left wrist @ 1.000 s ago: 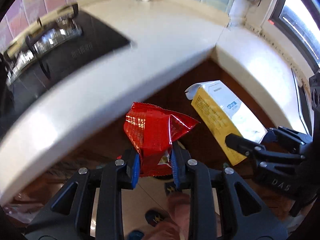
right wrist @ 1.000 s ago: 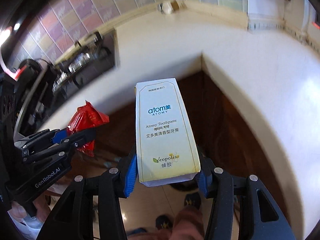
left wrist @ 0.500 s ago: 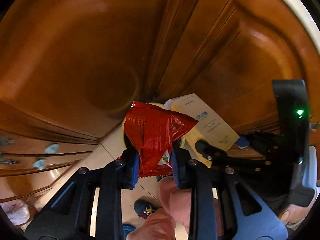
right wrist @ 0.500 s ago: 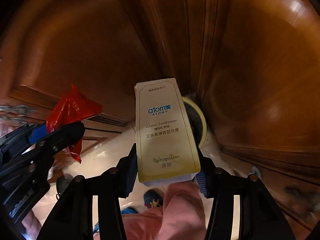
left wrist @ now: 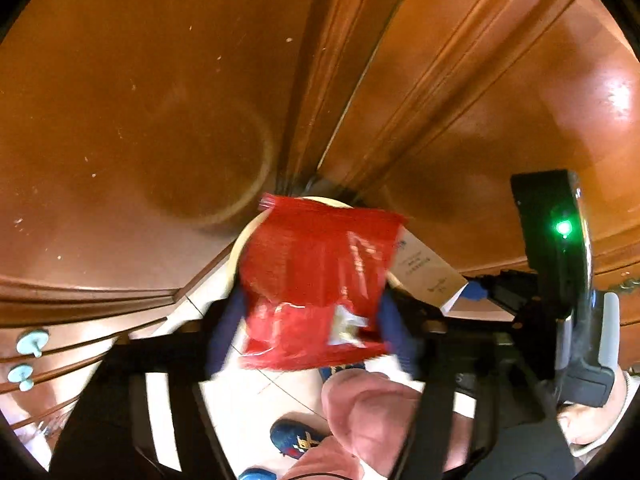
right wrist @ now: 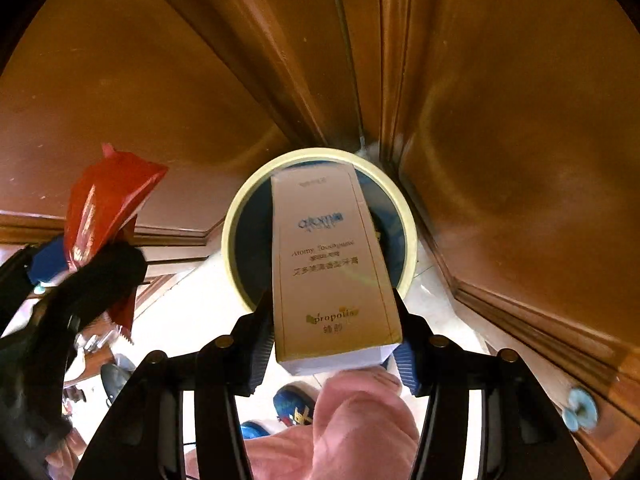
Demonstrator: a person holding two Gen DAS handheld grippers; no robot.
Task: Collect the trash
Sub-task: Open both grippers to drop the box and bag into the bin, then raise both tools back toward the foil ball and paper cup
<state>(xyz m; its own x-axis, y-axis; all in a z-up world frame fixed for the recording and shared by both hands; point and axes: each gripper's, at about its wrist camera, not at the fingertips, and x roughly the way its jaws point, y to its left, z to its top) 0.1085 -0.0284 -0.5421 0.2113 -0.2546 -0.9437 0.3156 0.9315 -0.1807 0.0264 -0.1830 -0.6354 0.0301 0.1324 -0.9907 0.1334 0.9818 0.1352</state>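
Note:
A round trash bin with a cream rim (right wrist: pixel 236 216) and dark liner stands on the floor in the corner of the wooden cabinets. My right gripper (right wrist: pixel 332 344) holds a toothpaste box (right wrist: pixel 332 264) over the bin's mouth; its jaws look a little wider than before. My left gripper (left wrist: pixel 312 332) has spread wide, and the red snack wrapper (left wrist: pixel 316 280) hangs blurred between its fingers above the bin rim (left wrist: pixel 236 256). The wrapper (right wrist: pixel 104 204) and the left gripper's fingers (right wrist: pixel 104 272) show at the left of the right wrist view. The box (left wrist: pixel 424 272) shows behind the wrapper in the left wrist view.
Brown wooden cabinet doors (right wrist: pixel 520 120) close in the corner behind the bin. Drawers with pale blue knobs (left wrist: pixel 32 342) are at the left, another knob (right wrist: pixel 578 404) at the right. Pale floor tiles (right wrist: pixel 200 312), my pink-trousered knee (right wrist: pixel 360 412) and blue shoes (left wrist: pixel 298 440) are below.
Both grippers dropped from counter height to the floor bin. The left gripper's jaws have spread and the red wrapper is loose and blurred. The box has moved over the bin's mouth.

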